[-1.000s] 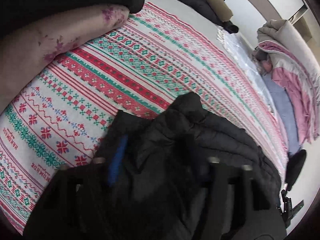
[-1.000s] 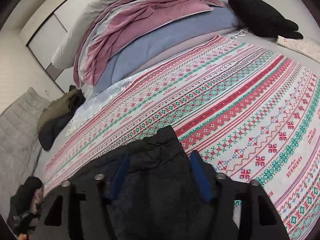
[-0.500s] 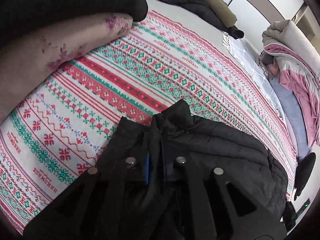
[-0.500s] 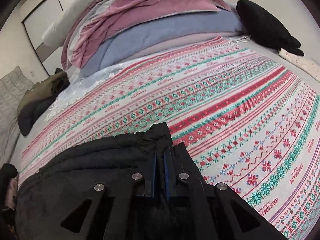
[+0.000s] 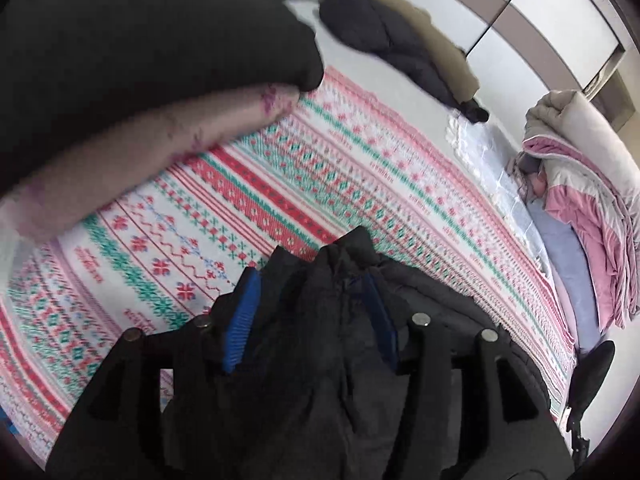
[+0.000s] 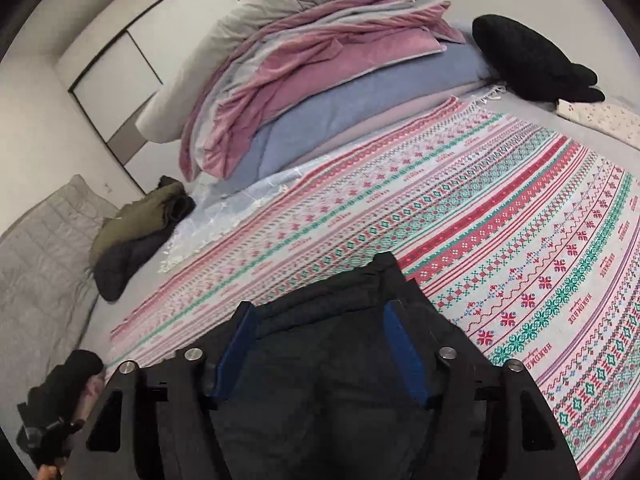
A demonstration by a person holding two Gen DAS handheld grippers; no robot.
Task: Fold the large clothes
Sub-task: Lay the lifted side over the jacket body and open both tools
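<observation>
Black padded jacket [image 5: 420,296] bunched on near edge of striped patterned bedspread [image 6: 500,220]. Left gripper [image 5: 312,320] and right gripper [image 6: 320,344]: jaws just opened, apart, cloth loose between them — likely releasing a finished fold.

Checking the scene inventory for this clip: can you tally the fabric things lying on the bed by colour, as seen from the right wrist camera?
Black: 2, the jacket between the grippers and the far garment
Olive and navy: 1, the coat
Pink, grey and blue: 1, the bedding stack
Red, green and white: 1, the patterned blanket
White floral: 1, the cloth
Total: 6
</observation>
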